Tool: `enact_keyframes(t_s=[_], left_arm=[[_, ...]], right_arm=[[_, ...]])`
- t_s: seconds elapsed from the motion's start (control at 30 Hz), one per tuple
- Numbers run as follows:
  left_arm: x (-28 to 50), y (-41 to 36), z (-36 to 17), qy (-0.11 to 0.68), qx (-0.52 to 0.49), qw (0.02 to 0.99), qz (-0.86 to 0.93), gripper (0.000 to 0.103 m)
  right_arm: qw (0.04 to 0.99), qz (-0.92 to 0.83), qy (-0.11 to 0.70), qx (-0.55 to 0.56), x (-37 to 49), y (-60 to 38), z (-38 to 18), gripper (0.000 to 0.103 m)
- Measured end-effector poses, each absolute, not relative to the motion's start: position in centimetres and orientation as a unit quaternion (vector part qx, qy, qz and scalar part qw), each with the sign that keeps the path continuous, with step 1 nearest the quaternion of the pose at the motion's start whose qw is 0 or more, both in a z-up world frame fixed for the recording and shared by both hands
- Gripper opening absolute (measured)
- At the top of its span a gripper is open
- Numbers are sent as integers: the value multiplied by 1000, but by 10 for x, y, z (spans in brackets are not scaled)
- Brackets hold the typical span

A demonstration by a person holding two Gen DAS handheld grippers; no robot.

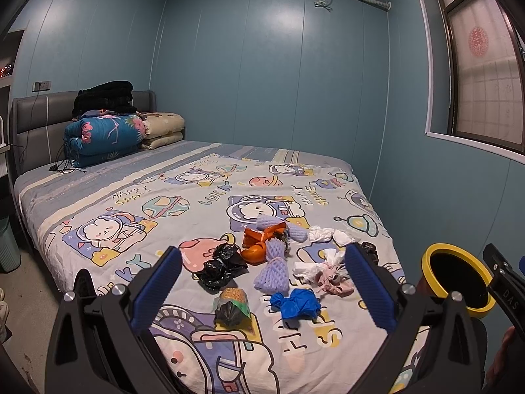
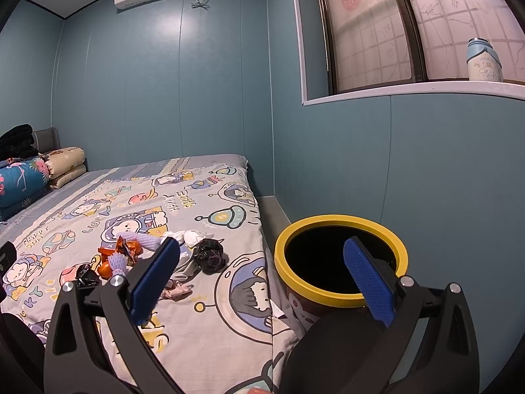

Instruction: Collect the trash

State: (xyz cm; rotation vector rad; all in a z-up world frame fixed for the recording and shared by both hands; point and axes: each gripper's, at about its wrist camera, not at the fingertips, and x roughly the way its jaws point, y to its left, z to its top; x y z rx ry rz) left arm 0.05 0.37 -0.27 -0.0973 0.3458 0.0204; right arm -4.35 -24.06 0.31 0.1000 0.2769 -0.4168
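Left fingers (image 1: 262, 292) spread, empty | blue wad (image 1: 295, 303) between them | right fingers (image 2: 262, 282) spread, bin (image 2: 341, 259) ahead

bedsheet (image 1: 137, 203): printed matt cloth | black bag (image 1: 220, 267): glossy crinkled plastic | purple sleeves (image 1: 274, 271): foam net | bin rim (image 2: 341, 298): smooth yellow plastic

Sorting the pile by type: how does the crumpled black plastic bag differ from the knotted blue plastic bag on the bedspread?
The crumpled black plastic bag is glossy, looser and more spread out; the knotted blue plastic bag is matte and bunched into a tighter bundle. The black one lies farther left, the blue one nearer the camera. Both are loose trash lying on the cartoon bedspread, ungrasped.
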Motion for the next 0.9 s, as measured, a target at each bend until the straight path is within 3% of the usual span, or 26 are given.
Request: enact_keyframes(t_s=[0.9], left_arm=[[1, 3, -4, 173, -48, 984, 12, 96]], right_arm=[[968, -204, 136, 49, -43, -240, 4, 96]])
